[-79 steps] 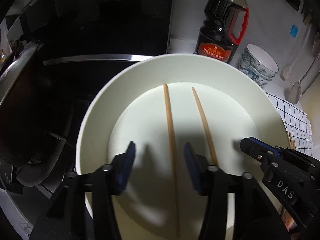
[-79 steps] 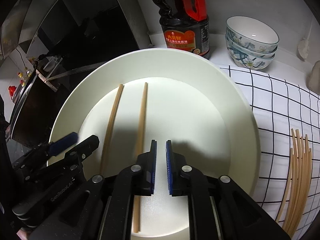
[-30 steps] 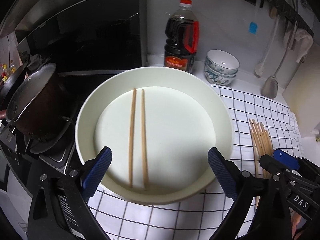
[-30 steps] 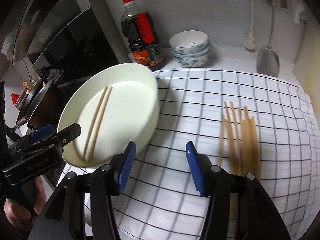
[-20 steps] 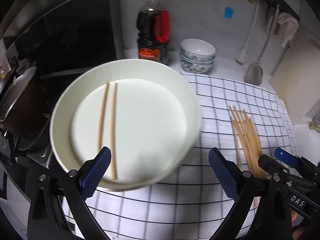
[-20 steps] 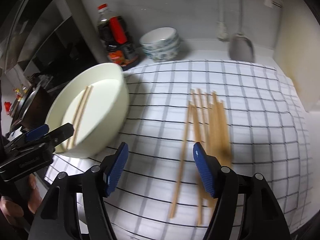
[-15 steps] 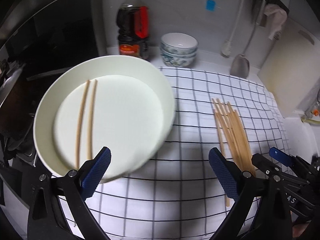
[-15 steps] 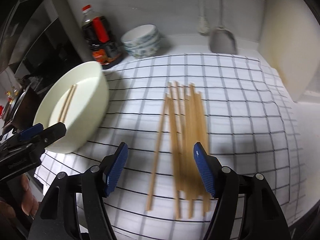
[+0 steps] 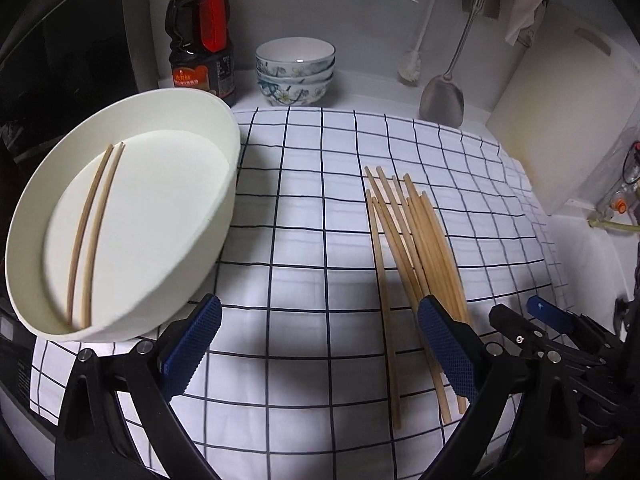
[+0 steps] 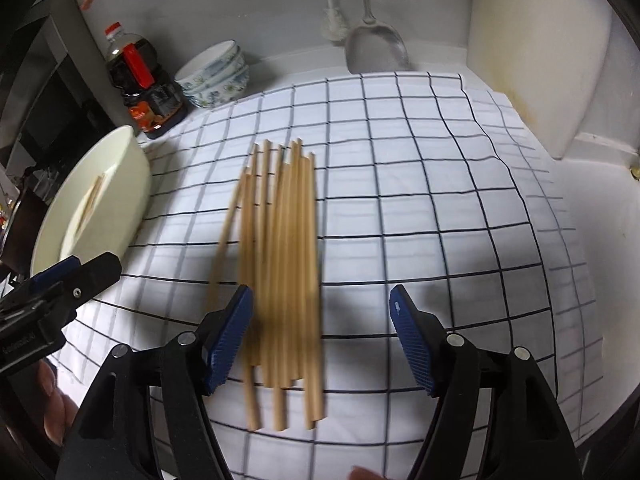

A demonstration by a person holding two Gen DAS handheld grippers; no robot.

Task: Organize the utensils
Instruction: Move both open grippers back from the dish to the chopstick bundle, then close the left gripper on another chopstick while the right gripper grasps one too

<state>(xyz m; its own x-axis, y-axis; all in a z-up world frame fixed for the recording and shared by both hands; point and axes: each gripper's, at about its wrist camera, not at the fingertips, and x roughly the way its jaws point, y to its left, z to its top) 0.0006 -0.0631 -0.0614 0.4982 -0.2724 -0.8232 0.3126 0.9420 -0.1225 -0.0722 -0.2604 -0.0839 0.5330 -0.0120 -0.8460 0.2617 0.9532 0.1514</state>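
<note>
Left wrist: checked cloth (image 9: 304, 240) on counter, tiled wall; both tongs (image 9: 320, 344) (image 10: 320, 332) released

Pale matt wooden chopsticks (image 9: 416, 248) (image 10: 280, 248), white black-checked woven cloth (image 9: 304, 216) (image 10: 420, 216) with soft creases, smooth satin cream round bowl (image 9: 192, 256) (image 10: 136, 184), glossy dark plastic sauce bottle (image 9: 202, 36), glazed blue-patterned ceramic bowls (image 9: 296, 70), brushed metal spatula (image 9: 442, 98), blue textured rubber-like gripper pads (image 9: 448, 350).
</note>
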